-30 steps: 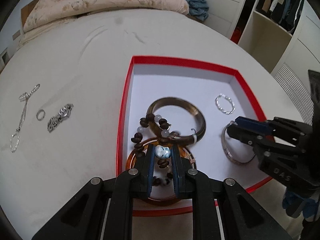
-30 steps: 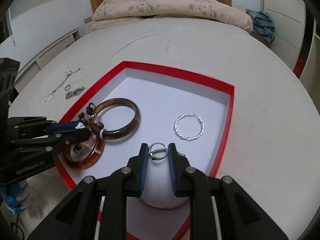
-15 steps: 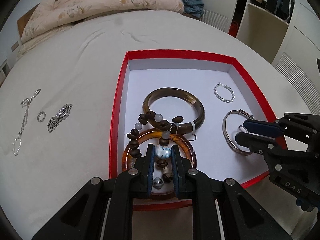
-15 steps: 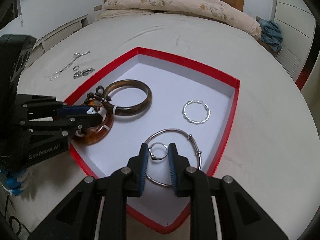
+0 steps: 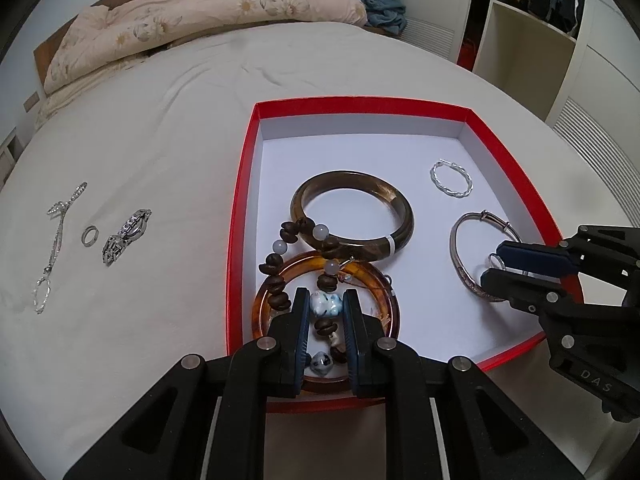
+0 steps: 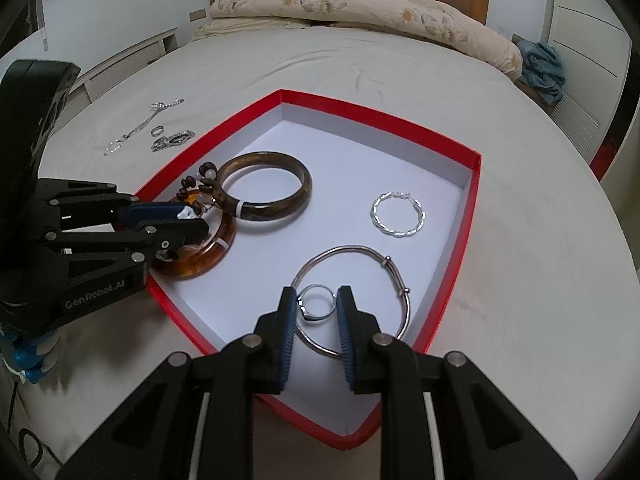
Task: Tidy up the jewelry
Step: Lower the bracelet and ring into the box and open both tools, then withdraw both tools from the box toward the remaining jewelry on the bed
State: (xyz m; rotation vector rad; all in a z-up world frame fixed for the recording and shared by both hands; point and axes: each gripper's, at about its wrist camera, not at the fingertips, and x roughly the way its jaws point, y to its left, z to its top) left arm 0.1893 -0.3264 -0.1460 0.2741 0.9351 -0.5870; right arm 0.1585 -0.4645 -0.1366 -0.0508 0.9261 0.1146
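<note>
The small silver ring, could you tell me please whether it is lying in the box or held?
Held: the small silver ring sits pinched in the right tool, above the red box.

left gripper point(image 6: 192, 222) body, white lettering: "GenRobot.AI"
right gripper point(image 5: 494, 268) body, embossed letters: "DAS", rest cut off by frame edge
elsewhere: nothing legible

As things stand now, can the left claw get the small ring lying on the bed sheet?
Probably not yet: the left claw is shut on the bead bracelet over the red box. The small ring lies unobstructed.
</note>
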